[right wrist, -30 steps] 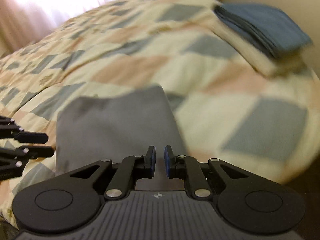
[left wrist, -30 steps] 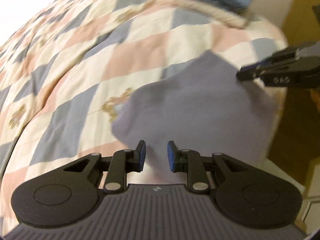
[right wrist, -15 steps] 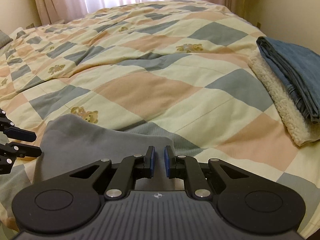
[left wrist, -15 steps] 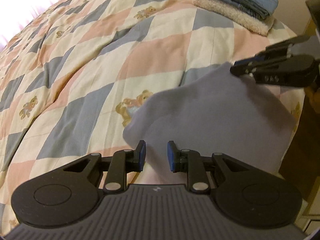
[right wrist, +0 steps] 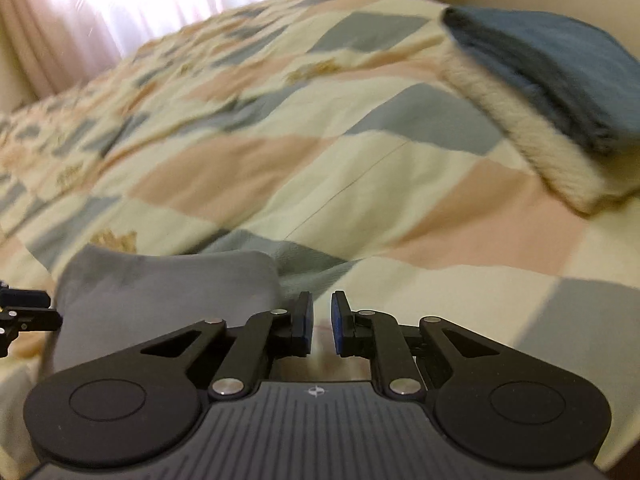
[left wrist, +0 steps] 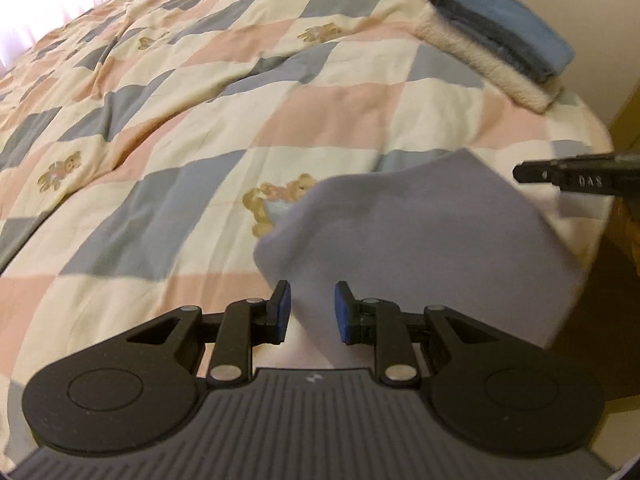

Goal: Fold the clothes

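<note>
grey cloth [left wrist: 420,240] lies on the quilt [left wrist: 200,128], both grippers [left wrist: 308,312] [right wrist: 318,320] slightly parted, gripping nothing.

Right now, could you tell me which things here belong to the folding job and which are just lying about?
For the job:
grey cloth
left hand-held gripper
right hand-held gripper

Lying about:
folded blue jeans
cream fleece under them
checked quilt

Grey garment [left wrist: 420,240], pastel-checked quilt [left wrist: 328,108].
</note>
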`<state>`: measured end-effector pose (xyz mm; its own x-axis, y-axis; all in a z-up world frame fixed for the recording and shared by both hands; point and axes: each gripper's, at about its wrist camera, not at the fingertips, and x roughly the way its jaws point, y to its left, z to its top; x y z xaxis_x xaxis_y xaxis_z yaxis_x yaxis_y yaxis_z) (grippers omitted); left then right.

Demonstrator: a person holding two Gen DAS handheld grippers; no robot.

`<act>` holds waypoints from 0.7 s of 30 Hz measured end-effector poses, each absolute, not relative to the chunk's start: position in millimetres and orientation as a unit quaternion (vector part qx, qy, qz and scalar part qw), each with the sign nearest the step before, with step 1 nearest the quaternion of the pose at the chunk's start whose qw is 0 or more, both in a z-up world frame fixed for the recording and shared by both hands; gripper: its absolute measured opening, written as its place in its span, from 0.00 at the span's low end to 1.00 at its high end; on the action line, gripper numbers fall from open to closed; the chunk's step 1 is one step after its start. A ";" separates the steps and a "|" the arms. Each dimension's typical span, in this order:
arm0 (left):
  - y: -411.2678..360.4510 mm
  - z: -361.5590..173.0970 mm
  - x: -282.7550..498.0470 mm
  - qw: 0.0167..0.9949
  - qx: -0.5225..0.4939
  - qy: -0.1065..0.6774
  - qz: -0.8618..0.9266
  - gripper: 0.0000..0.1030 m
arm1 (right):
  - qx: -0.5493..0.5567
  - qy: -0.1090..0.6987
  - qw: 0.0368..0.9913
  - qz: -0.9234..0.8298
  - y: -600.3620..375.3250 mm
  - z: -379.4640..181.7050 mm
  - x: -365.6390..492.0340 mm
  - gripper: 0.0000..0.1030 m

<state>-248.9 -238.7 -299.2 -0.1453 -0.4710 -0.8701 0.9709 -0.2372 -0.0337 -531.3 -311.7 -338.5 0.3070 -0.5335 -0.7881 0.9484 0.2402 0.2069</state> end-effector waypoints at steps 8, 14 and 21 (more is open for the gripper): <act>-211.0 -331.9 -279.0 0.480 0.414 0.364 -0.682 0.20 | 0.378 0.329 0.744 -0.441 -243.5 -325.1 -531.3 0.22; -213.4 -317.2 -249.0 0.480 0.383 0.401 -0.680 0.61 | 0.417 0.319 0.747 -0.407 -257.0 -330.9 -549.2 0.34; -230.5 -340.4 -205.1 0.451 0.259 0.546 -0.656 0.61 | 0.534 0.229 0.738 -0.343 -297.4 -345.1 -599.2 0.77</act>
